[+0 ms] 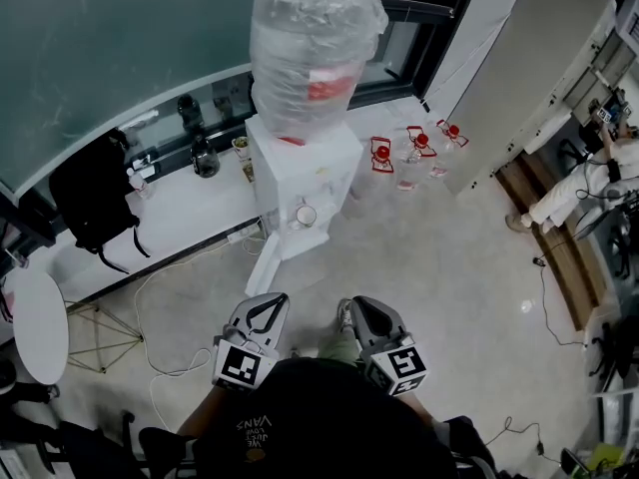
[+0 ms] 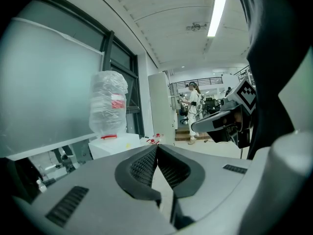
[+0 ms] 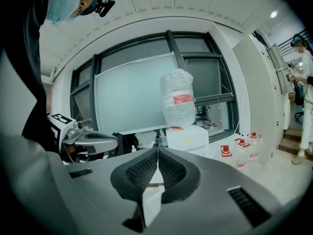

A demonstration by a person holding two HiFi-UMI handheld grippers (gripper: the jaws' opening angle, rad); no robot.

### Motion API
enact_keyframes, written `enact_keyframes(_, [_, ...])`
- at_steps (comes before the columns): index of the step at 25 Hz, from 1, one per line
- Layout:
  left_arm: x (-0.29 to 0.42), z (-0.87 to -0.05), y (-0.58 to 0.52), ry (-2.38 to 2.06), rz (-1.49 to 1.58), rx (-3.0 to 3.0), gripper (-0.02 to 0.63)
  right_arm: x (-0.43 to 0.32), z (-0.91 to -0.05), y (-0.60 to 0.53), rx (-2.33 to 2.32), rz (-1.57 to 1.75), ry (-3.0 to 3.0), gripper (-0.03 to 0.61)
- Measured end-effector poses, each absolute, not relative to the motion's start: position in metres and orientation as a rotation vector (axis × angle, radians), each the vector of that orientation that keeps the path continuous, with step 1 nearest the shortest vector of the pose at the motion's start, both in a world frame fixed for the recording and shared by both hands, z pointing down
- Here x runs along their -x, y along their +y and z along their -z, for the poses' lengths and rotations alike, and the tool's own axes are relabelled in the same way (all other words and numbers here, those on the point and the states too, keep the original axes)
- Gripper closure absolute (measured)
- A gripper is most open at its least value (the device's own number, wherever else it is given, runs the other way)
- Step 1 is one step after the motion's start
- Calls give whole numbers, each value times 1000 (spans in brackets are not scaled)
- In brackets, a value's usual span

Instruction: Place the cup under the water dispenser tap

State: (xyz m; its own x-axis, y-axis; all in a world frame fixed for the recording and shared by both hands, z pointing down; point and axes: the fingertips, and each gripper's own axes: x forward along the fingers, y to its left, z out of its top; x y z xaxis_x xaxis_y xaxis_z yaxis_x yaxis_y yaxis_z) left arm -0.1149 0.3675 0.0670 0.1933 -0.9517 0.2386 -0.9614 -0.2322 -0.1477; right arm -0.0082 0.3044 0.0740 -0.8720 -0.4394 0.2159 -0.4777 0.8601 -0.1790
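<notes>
A white box-shaped water dispenser [image 1: 300, 178] stands on the pale floor against a low white ledge [image 1: 190, 208] below a frosted glass wall, and carries a large clear water bottle wrapped in crinkled plastic film [image 1: 310, 48] with a red label. The small white cup [image 1: 305, 215] sits in the recess on the dispenser's front; the tap above it is too small to make out. Both grippers are near the person's body and well apart from the dispenser, side by side and pointing toward it. The left gripper [image 2: 156, 147] has its 2 black ribbed pads pressed together at the tips with nothing between them. The right gripper [image 3: 158, 149] is the same: its pads meet at the tips and it is empty. Each carries a cube with square black-and-white markers, seen in the head view near the person's dark-clad shoulders. On the ledge to the left of the dispenser lies a black backpack [image 1: 95, 203], with a few dark bottles [image 1: 200, 153] between it and the dispenser. To the right of the dispenser, 3 clear plastic bottles with red caps [image 1: 414, 153] stand on the floor beside a tall white cabinet [image 1: 529, 78]. A round white table [image 1: 38, 322] is at the far left, thin cables [image 1: 160, 287] trail across the floor, and a person in white clothing [image 1: 584, 178] stands at the far right.
</notes>
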Motion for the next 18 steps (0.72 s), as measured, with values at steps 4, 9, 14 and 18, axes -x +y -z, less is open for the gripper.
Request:
enact_keyframes(4, [110, -70, 372, -1914, -431, -2408, 594, 6, -76, 308, -719, -333, -2849, 535])
enact_keyframes(9, [106, -70, 374, -1904, -423, -2421, 594, 4, -77, 311, -722, -326, -2845, 535])
enact_keyframes(14, [103, -71, 375, -1894, -417, -2430, 594, 2, -76, 313, -737, -324, -2843, 535])
enact_keyframes(18, [103, -71, 373, -1888, -423, -2440, 594, 3, -77, 312, -739, -322, -2842, 535])
